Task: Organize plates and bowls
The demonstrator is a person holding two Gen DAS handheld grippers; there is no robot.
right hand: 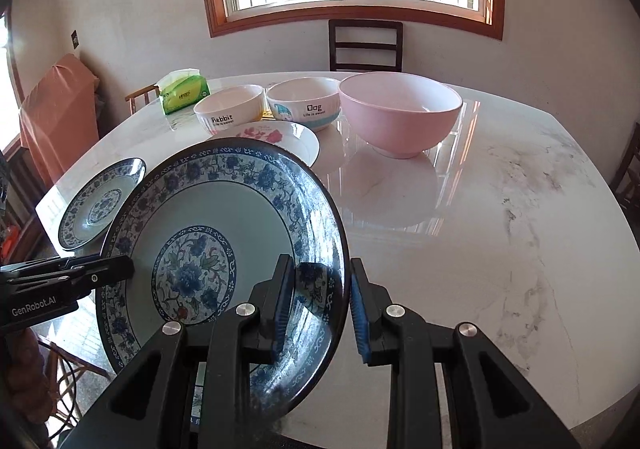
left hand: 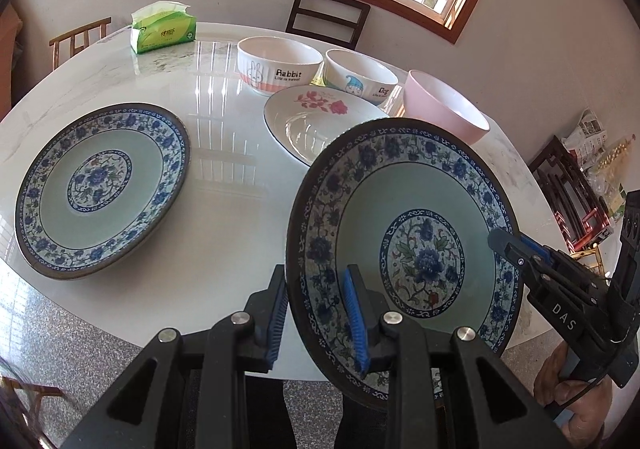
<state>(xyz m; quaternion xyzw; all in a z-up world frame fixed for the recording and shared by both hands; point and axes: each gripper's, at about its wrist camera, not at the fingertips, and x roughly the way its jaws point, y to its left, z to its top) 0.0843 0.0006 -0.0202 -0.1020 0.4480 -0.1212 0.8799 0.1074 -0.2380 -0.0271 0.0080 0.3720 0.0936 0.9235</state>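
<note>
Tilting steeply, blue-patterned plate [left hand: 404, 245] spans both grippers' fingers [left hand: 354, 325].

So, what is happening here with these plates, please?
A person holds one blue floral plate tilted above the near edge of the marble table, using both tools. The left hand-held gripper and the right hand-held gripper each straddle its rim on opposite sides. A matching plate lies flat on the table. Behind are a rose plate, a Rabbit bowl, a Dog bowl and a pink bowl, not yet stacked.
</note>
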